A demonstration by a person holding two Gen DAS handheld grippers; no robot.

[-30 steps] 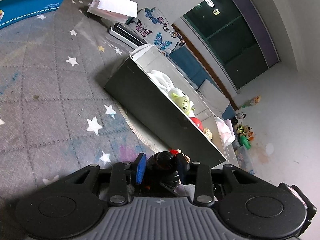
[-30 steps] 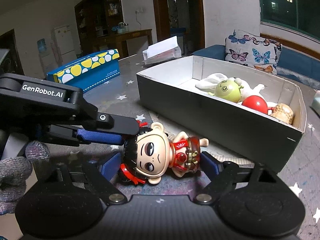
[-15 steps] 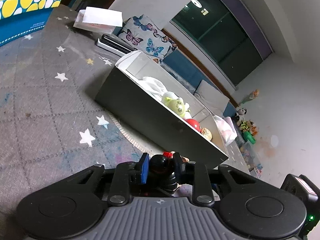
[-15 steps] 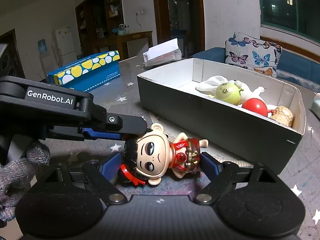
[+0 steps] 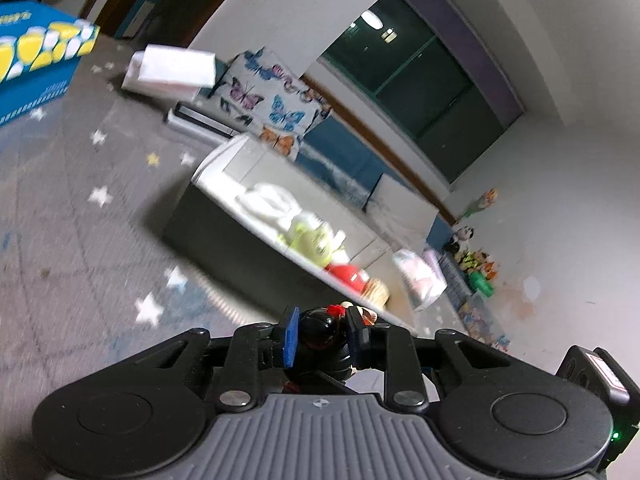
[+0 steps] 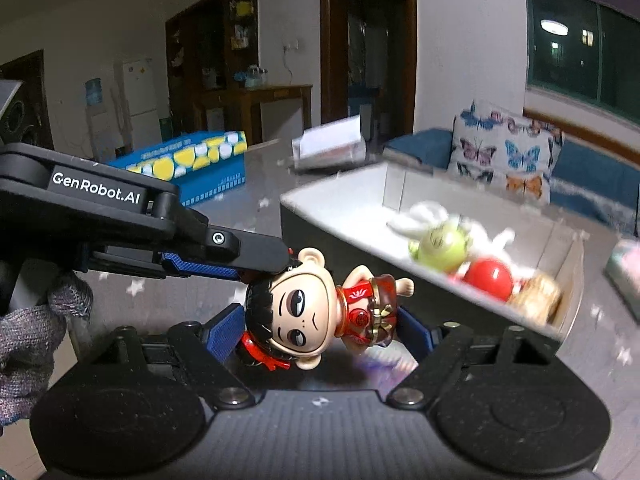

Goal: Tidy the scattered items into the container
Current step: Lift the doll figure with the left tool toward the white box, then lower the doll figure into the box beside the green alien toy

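Lifted since a second ago, both claws pinch the red-robed, black-haired plastic doll; next I carry it over the grey cardboard box.

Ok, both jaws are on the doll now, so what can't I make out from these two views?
- Left wrist view: the doll shows only its black hair; the left gripper body hides the rest.
- Right wrist view: the doll's legs are hidden behind its own body.
- Both views: box contents are motion-blurred; the tan item can't be identified.
- Left wrist view: floor toys are too small.
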